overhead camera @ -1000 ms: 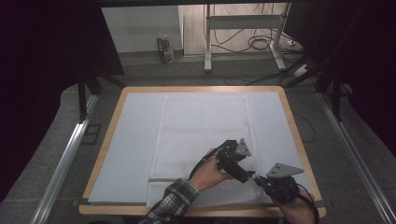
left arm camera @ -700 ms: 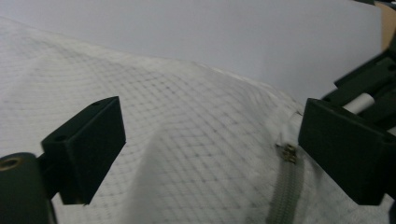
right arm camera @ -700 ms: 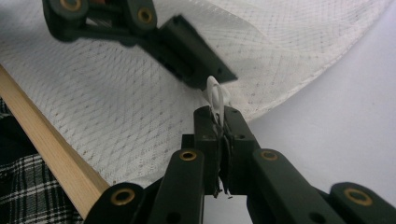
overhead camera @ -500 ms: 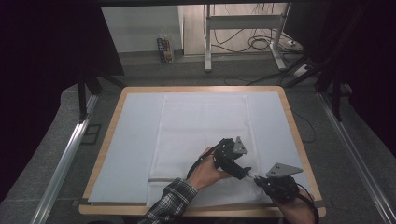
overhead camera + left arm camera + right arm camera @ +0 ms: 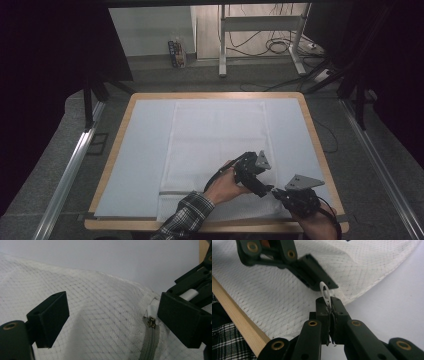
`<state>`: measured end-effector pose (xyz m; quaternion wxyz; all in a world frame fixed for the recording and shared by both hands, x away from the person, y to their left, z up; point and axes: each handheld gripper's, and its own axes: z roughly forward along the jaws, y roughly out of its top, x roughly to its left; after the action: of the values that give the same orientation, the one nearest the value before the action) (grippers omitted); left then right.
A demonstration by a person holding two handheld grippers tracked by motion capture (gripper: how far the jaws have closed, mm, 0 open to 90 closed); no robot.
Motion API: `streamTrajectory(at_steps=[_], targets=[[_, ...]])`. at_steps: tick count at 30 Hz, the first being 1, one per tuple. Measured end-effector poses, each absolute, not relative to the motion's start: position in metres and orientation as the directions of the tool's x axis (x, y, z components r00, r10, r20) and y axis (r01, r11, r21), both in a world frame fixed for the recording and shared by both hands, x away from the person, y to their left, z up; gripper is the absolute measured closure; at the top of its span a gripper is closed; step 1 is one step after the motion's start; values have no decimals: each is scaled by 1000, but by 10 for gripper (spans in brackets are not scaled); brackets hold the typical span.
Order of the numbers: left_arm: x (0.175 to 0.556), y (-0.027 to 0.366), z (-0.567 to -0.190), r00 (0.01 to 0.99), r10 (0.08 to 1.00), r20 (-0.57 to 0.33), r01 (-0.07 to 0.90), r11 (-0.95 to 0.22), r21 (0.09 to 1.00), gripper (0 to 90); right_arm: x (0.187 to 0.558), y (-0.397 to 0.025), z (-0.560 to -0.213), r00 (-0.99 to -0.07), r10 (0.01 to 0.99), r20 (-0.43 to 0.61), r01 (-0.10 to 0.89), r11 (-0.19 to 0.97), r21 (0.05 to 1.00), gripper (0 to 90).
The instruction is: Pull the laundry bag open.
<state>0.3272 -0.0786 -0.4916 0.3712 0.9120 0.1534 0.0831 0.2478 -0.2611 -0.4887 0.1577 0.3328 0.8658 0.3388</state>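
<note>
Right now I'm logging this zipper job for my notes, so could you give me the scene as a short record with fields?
surface: wooden-edged table under a pale sheet
item: white mesh bag lying flat, grey zipper
left tongs: open, over the mesh by the zipper's end
right tongs: shut on white pull ring
position: both at the bag's near right corner
</note>
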Motion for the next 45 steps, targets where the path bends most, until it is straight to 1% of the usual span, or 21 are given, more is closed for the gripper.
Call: streamTrajectory(at_steps=[2,3,5,7,10,12,13,16,17,23,25,26,29,34,37,38,40,42,43,44,45], targets=[[327,-80,-493,931,361,52,222,-673,706,104,248,-261,-489,-728,684,-47,474,551,687,851],[327,-79,-492,922,379,78,218,-676,704,116,248,-261,-490,-728,684,-47,475,553,685,851],[328,-77,-492,917,389,84,220,-672,707,124,248,-261,-490,-728,684,-45,476,552,684,851],[330,-74,-492,915,399,58,246,-666,704,123,248,-261,-489,-726,686,-38,479,545,688,851],[330,-73,-493,916,397,66,241,-671,701,122,248,-260,-490,-729,683,-40,477,549,686,850],[330,-71,-493,916,397,55,246,-664,706,121,248,-260,-490,-729,684,-39,479,549,685,851],[330,-68,-492,916,401,31,260,-649,715,121,248,-260,-489,-726,687,-33,482,542,688,851],[330,-64,-492,916,400,13,269,-639,720,121,249,-261,-489,-725,688,-29,484,540,689,850],[330,-61,-492,916,402,-15,284,-619,732,121,248,-260,-490,-727,686,-30,482,541,689,850],[331,-53,-490,919,393,-46,295,-603,741,128,247,-259,-488,-731,682,-41,471,547,692,850],[332,-51,-489,920,390,-44,292,-604,741,131,247,-258,-488,-730,682,-51,469,554,688,850],[334,-48,-489,912,408,-43,303,-600,740,136,247,-259,-490,-728,683,-57,473,561,679,850],[337,-45,-490,906,423,-24,306,-615,727,143,248,-259,-489,-728,684,-55,474,559,681,849],[337,-41,-489,904,427,-19,306,-615,726,145,247,-258,-489,-728,683,-60,470,562,681,849],[335,-35,-486,902,429,-40,314,-591,743,146,247,-259,-489,-727,684,-56,472,558,682,848],[334,-31,-484,905,422,-59,319,-580,750,160,247,-259,-489,-729,682,-59,470,560,682,847],[333,-27,-482,909,411,-64,316,-582,749,178,247,-259,-489,-729,682,-60,469,562,682,847],[331,-23,-480,914,398,-75,314,-582,750,223,247,-259,-489,-729,681,-64,466,564,682,846],[330,-21,-480,918,388,-87,318,-585,746,291,247,-259,-488,-730,679,-71,457,563,689,846],[330,-20,-479,921,377,-99,320,-586,744,291,247,-259,-488,-730,679,-71,457,563,689,846],[328,-18,-480,925,358,-131,331,-586,740,378,246,-259,-488,-731,679,-75,453,564,691,846]])
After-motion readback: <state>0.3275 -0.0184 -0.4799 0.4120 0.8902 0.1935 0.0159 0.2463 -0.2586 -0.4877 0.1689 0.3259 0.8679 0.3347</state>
